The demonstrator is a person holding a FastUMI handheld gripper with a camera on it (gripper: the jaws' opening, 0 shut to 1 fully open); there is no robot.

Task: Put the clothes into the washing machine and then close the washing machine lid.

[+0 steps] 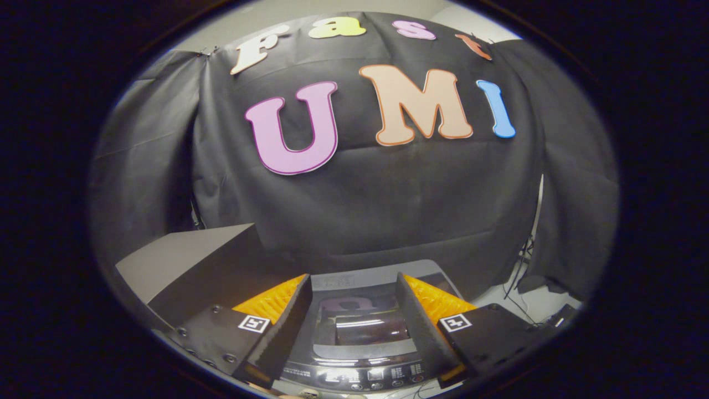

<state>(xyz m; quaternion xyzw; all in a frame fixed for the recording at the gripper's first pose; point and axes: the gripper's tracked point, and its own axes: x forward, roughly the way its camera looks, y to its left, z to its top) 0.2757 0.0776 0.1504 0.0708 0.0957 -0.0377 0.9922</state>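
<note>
**Open gripper above the closed washing machine**

The gripper (353, 302) has its two fingers spread wide apart, and nothing is held between them. In the gap between the fingers lies the washing machine (363, 327), seen from above. Its lid (365, 324) is down, dark and glossy, and it reflects the wall behind, so I cannot tell what is inside. The control panel (368, 378) is at the near edge; its buttons are too small to make out. The fingers cover both sides of the machine. To the left, beyond the left finger, stands a dark box (194, 266) with a grey top. On the right, cables (520, 271) lie on the floor (540, 305).
</note>
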